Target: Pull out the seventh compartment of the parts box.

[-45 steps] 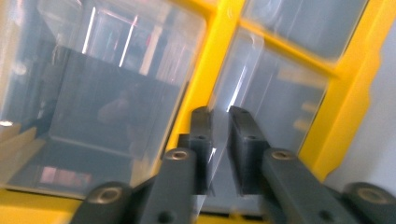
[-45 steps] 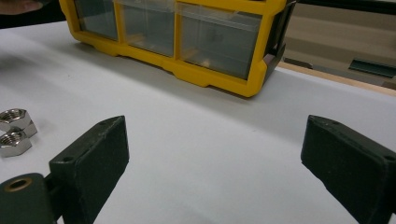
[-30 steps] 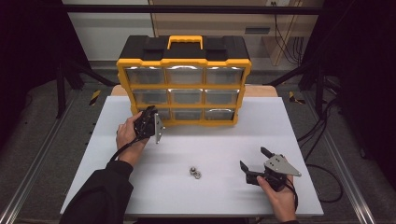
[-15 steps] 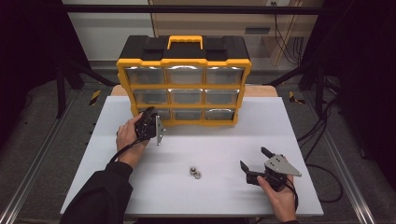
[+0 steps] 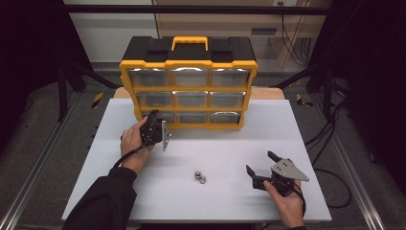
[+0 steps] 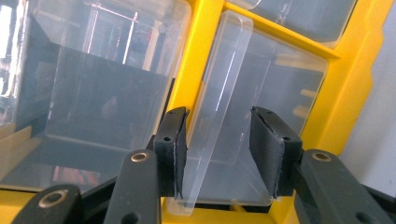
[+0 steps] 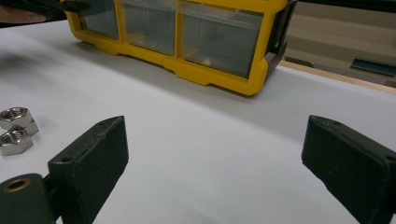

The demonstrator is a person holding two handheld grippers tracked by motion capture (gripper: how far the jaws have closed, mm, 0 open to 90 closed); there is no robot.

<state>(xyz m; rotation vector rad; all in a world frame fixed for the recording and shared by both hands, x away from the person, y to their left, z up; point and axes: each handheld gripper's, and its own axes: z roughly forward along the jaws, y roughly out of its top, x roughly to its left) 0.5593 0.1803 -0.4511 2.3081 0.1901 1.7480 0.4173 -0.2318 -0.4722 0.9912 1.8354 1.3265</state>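
- A white desk (image 5: 297,124) seen from above, with a yellow and black drawer cabinet (image 5: 189,81) standing at its far edge, nine clear drawers in three rows.
- The near half of the desk is mostly bare, with open room between the two hands and along the right edge.
- The left gripper (image 5: 154,128) is held up against the cabinet's bottom row, at its left end, close to the desk's left-middle area.
- In the left gripper view, the clear pull tab (image 6: 219,107) of a bottom-row drawer (image 6: 280,107) stands between the two black jaws. The left pad lies against the tab, and the right pad stands clear of it; the jaws have just been opening, so the tab is released rather than clamped.
- The cabinet's yellow frame surrounds that drawer closely on all sides.
- The right gripper (image 5: 263,168) rests low over the near right part of the desk, well apart from the cabinet. Its jaws are spread wide with nothing between them.
- Two steel hex nuts (image 5: 199,177) lie touching each other near the desk's middle front, between the hands and left of the right gripper.
- A black cable trails from the right gripper off the desk's right edge.
- No readable writing or brand shows on the cabinet.
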